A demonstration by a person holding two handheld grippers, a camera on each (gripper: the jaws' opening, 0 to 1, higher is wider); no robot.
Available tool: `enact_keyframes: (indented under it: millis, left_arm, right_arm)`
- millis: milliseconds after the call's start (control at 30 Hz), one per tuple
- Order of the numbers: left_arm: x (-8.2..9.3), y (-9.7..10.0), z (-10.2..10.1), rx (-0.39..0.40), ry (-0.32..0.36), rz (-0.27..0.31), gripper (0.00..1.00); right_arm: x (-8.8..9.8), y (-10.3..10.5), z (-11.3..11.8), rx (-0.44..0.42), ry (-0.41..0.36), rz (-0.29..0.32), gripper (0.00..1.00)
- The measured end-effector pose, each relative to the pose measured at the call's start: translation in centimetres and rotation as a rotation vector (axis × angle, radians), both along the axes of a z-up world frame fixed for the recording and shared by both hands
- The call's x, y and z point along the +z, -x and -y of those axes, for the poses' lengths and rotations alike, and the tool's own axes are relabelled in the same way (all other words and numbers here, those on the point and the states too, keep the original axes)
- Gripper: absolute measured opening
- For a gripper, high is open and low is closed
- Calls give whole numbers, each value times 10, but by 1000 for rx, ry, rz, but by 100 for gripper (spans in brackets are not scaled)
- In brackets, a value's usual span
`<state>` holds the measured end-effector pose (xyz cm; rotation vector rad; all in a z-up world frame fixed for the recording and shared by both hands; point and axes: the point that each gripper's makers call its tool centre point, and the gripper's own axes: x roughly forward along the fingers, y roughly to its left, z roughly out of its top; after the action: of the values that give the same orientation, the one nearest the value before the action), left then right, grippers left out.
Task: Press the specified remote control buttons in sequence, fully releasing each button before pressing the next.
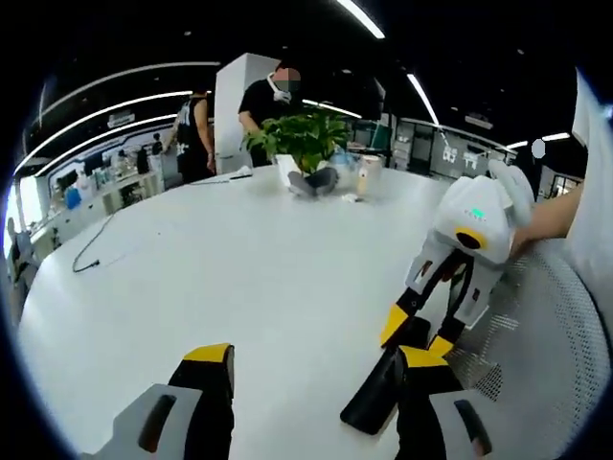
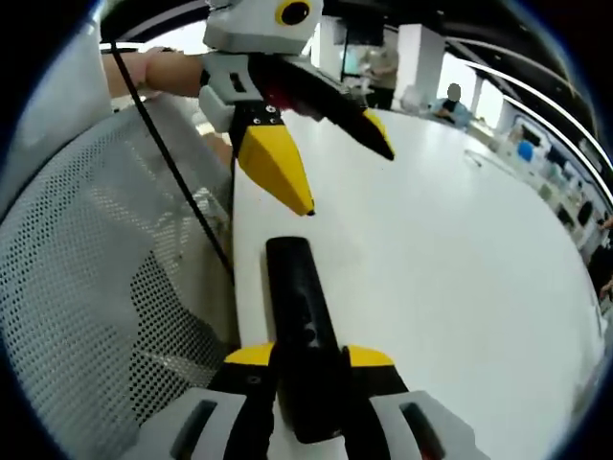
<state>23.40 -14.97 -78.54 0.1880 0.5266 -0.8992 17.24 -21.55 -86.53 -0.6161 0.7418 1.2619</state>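
Note:
A black remote control [image 2: 297, 287] lies lengthwise on the white table [image 2: 450, 268], near the edge. In the right gripper view my right gripper [image 2: 309, 356] is shut on the remote's near end, one yellow-tipped jaw on each side. My left gripper [image 2: 348, 182] comes in from above, open, with its lower yellow finger [image 2: 278, 168] just over the remote's far end; I cannot tell whether it touches. In the left gripper view my left gripper [image 1: 316, 359] is spread wide, the remote [image 1: 374, 398] lies by its right jaw, and the right gripper [image 1: 420, 335] holds the remote's far end.
A white mesh chair back [image 1: 536, 326] [image 2: 86, 268] stands right against the table edge beside the remote. A potted plant [image 1: 302, 139], a small cup [image 1: 369, 172] and a black cable [image 1: 91, 254] lie on the far side. People stand behind the table.

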Motion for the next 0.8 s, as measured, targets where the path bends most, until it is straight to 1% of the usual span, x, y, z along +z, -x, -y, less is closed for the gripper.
enact_keyframes:
  millis: [33,100,133,167,200,300,367,400,467,500,567,633,667,700,733,767,800]
  left_arm:
    - [3,-1,-1,14,15,3,74]
    - [11,-3,-2,54,80,-5,77]
    - [20,-4,-2,79,147,-17,79]
    - [23,-6,-2,93,173,-18,80]
    - [34,-10,-5,136,240,-13,83]
    - [48,-18,-14,196,325,21,91]
    - [54,-22,-20,220,358,40,97]
    - [53,-23,-22,224,353,43,100]
    - [57,-24,-26,233,344,66,100]
    - [60,-25,-29,238,335,90,100]
    - [61,-27,-33,246,323,110,100]
    - [64,-29,-37,267,333,123,100]
    - [70,-31,-39,300,365,135,100]
    - [76,-32,-40,310,401,148,100]
    - [84,-31,-40,322,454,152,100]
    - [89,-32,-42,334,484,164,100]
    - [100,-32,-45,342,531,199,100]
  right_arm:
    - [0,0,0,0,-1,0,23]
    - [0,0,-1,0,-2,1,23]
    - [0,0,-1,0,-2,0,23]
    - [0,0,-1,0,-2,1,23]
    - [0,0,-1,0,-3,1,23]
    - [0,0,-1,1,-3,1,23]
    - [0,0,-1,1,-3,1,23]
    - [0,0,-1,1,-3,1,23]
    - [0,0,-1,1,-3,1,23]
    - [0,0,-1,1,-3,1,23]
    - [0,0,-1,1,-4,1,23]
    - [0,0,-1,1,-4,1,23]
    - [0,0,-1,1,-4,1,23]
    - [0,0,-1,0,-4,1,23]
    - [0,0,-1,1,-4,1,23]
    - [0,0,-1,1,-4,1,23]
    - [0,0,-1,0,-5,1,23]
